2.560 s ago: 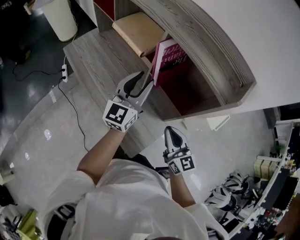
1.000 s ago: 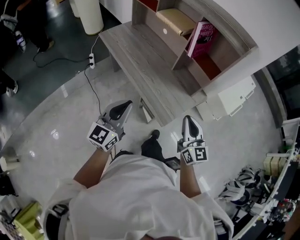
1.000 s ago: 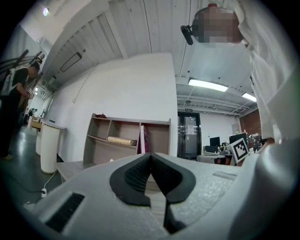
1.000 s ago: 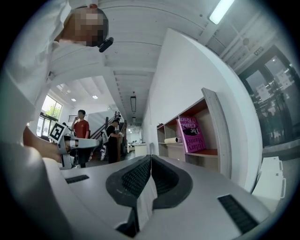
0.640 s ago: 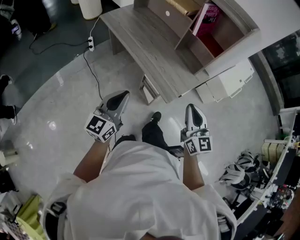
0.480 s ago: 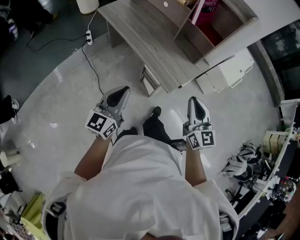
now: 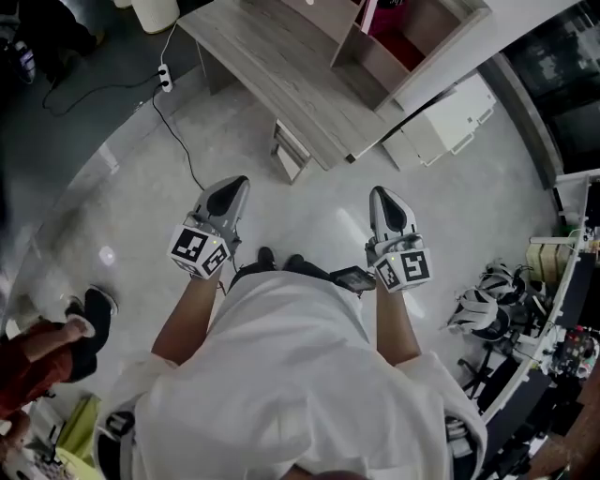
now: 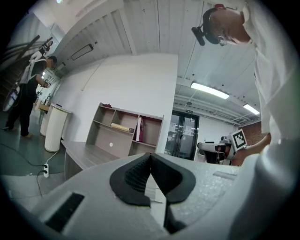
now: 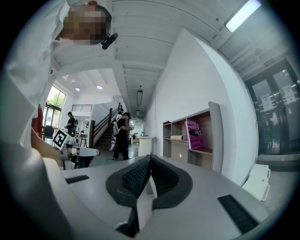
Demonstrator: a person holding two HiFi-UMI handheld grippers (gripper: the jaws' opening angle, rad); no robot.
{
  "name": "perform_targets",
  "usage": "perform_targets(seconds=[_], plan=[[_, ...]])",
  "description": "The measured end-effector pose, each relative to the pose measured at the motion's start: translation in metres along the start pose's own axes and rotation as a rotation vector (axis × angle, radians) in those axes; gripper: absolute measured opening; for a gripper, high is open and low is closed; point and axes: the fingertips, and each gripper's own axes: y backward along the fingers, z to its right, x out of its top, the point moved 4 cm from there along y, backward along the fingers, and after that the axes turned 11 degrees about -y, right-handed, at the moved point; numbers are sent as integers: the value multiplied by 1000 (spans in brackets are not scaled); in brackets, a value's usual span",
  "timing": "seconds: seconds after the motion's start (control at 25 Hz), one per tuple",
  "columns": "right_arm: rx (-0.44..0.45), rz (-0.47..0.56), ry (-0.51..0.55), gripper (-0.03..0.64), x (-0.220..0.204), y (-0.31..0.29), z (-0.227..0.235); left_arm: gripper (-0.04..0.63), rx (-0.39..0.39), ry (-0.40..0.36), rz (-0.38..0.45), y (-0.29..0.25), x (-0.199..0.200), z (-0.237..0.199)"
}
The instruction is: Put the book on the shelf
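1. Head view: the book (image 7: 367, 9) stands upright in an end compartment of the shelf (image 7: 441, 47), at the top edge of frame, its long axis vertical. It lies well apart from me, ahead across the bench (image 7: 281, 66) and bare floor (image 7: 309, 216). The left hand-held gripper (image 7: 236, 184) and right hand-held gripper (image 7: 382, 195) both hover over the floor, carrying nothing. The right one sits more nearly in line with the book.
2. Left gripper view: my jaws are pressed together with nothing between them. The book (image 8: 139, 129) shows far ahead, almost on my pointing line, leaning against the compartment's divider.
3. Right gripper view: these jaws are also together and empty. The book (image 9: 195, 134) sits off to the right of the jaw line, cover facing me, inside the shelf.
4. My judgement: the book is already placed. There is plenty of open room around both hands, and the bench edge is the only obstacle ahead.
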Motion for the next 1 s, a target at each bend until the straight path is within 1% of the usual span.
perform_targets(seconds=[0.24,0.36,0.6,0.8,1.0], plan=[[34,-5,3,14,1,2,0,16,-34,0,3,-15,5,19],[43,-1,-11,14,-1,2,7,16,-56,-13,-13,-24,7,27],[76,10,-30,14,-7,4,12,17,-64,-43,-34,-31,15,37],[101,19,-47,14,-9,4,18,17,-86,-69,-56,-40,20,47],[102,22,-61,14,-10,3,31,17,-83,-99,-4,-47,36,54]])
